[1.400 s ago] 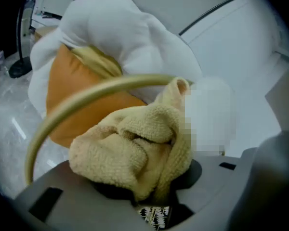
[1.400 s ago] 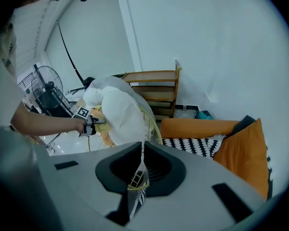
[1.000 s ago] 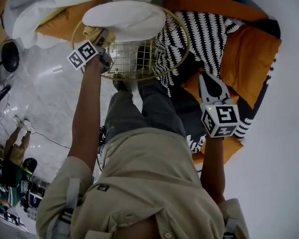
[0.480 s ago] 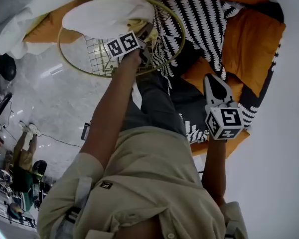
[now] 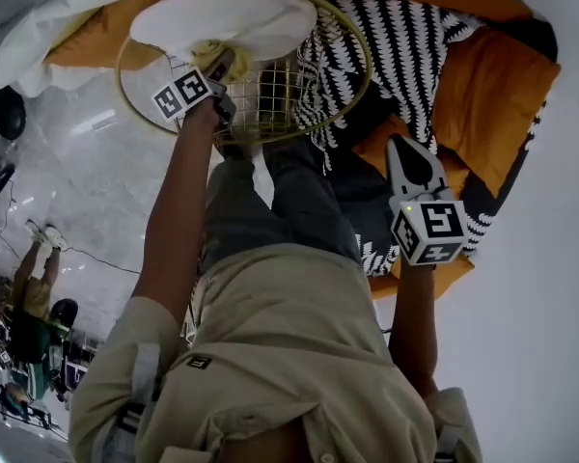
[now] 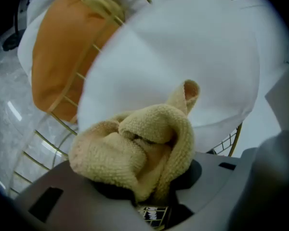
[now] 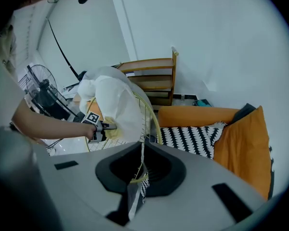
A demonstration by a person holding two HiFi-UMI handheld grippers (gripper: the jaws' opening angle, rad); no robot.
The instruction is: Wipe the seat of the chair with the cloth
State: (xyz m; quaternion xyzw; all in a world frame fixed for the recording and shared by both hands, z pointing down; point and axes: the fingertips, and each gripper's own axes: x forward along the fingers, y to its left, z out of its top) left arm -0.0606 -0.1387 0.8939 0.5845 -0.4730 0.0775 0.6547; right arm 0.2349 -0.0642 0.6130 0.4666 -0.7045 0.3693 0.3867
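The round wire chair (image 5: 270, 114) fills the top of the head view, and a white cushion (image 5: 232, 17) lies over its far half. My left gripper (image 5: 220, 69) is now on the left part of the wire seat. Half a second ago it was more to the right, near the patterned cushion (image 5: 396, 56), and one second ago it was on the left, as now. So I judge that one stroke across and back is made, and the wiping is under way, not finished. My right gripper (image 5: 405, 157) has hardly moved. It hangs over the orange cushions, jaws together, nothing between them. The left gripper view shows what the head view barely gives: the jaws clamped on the yellow cloth (image 6: 135, 148), bunched up just at the cushion's edge. Only the right gripper view shows a wooden shelf (image 7: 154, 78) by the wall.
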